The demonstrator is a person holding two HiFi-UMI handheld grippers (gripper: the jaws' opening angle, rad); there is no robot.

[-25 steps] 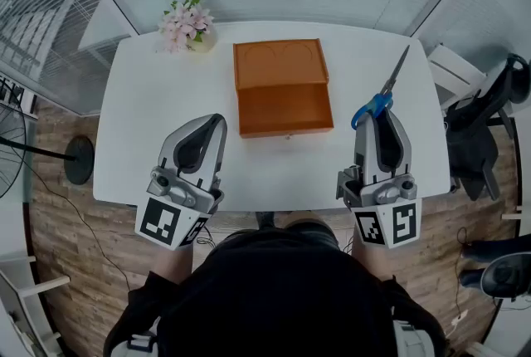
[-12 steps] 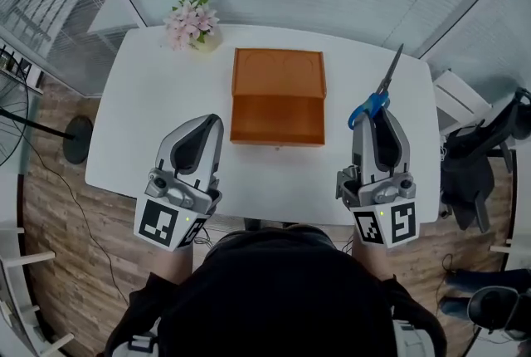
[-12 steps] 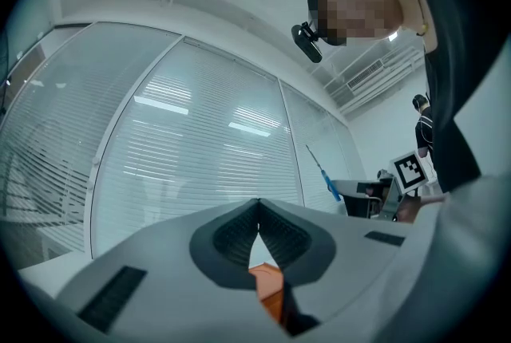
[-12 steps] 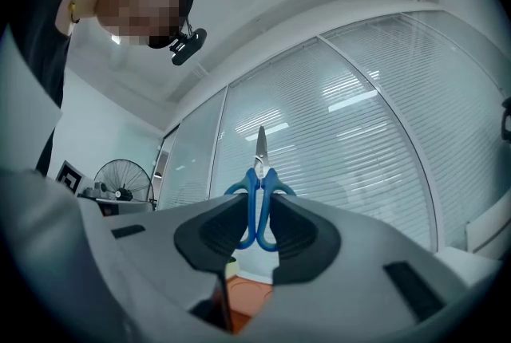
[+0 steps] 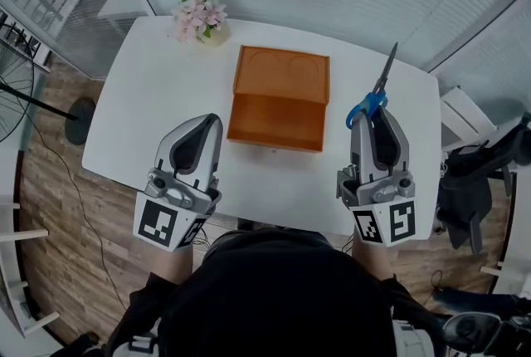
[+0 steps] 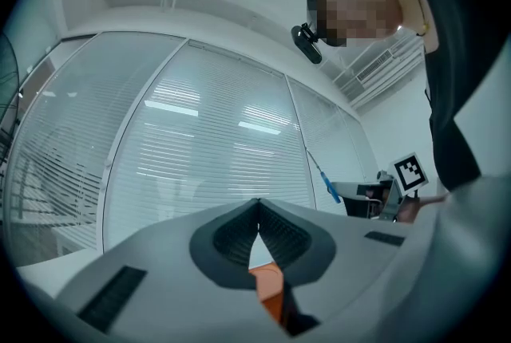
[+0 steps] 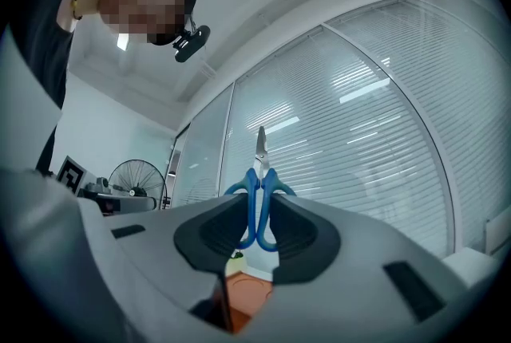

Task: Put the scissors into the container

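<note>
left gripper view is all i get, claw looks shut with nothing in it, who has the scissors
Observer: The right gripper does. Its claw is shut on the blue handles of the scissors, blades pointing away from the person.
Operator: and that orange bit under my claw
Observer: That is the orange container, on the white table ahead, between the two grippers, with its lid folded back.
Operator: anything inside it
Observer: The head view shows nothing in its tray.
</note>
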